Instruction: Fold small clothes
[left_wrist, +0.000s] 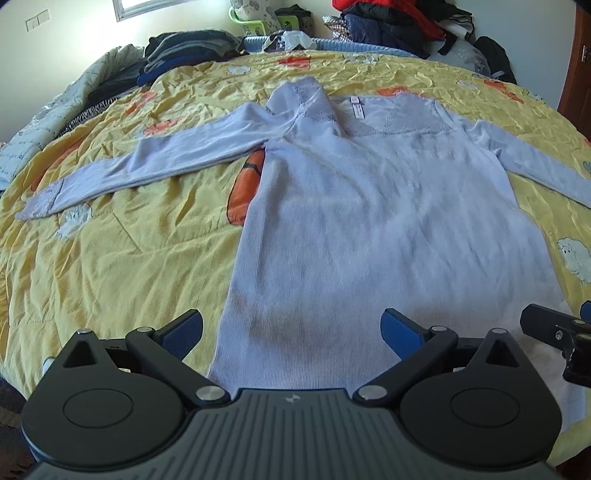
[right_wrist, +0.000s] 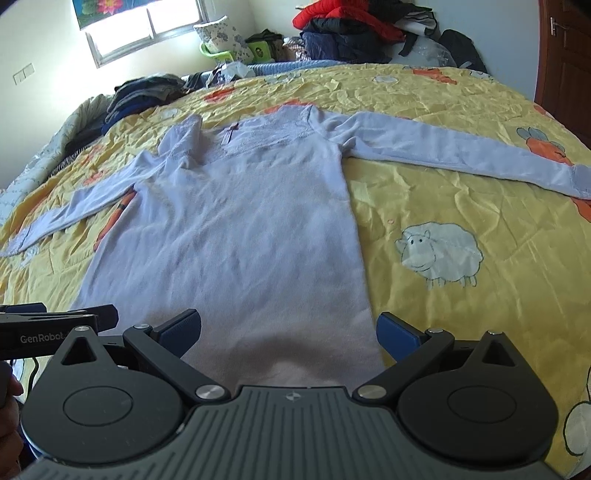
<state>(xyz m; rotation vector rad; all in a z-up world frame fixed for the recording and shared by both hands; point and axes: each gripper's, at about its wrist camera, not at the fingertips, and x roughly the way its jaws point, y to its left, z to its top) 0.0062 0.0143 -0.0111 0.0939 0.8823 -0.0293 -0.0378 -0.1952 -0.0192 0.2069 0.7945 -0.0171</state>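
Note:
A pale lilac long-sleeved top (left_wrist: 369, 221) (right_wrist: 236, 229) lies flat on the yellow quilt, hem toward me, both sleeves spread out sideways. Its left shoulder is folded over near the collar. My left gripper (left_wrist: 291, 328) stands open over the hem's left corner, blue pads wide apart, nothing between them. My right gripper (right_wrist: 288, 328) is open too, above the hem's right corner. The right gripper's finger (left_wrist: 554, 332) shows at the right edge of the left wrist view. The left gripper (right_wrist: 55, 325) shows at the left edge of the right wrist view.
The yellow quilt (left_wrist: 122, 258) (right_wrist: 461, 177), printed with sheep and carrots, covers a bed. Piles of dark clothes (left_wrist: 184, 48) (right_wrist: 147, 92) sit at the far left, a red and navy heap (right_wrist: 351, 33) at the back. A brown door (right_wrist: 569, 55) is at right.

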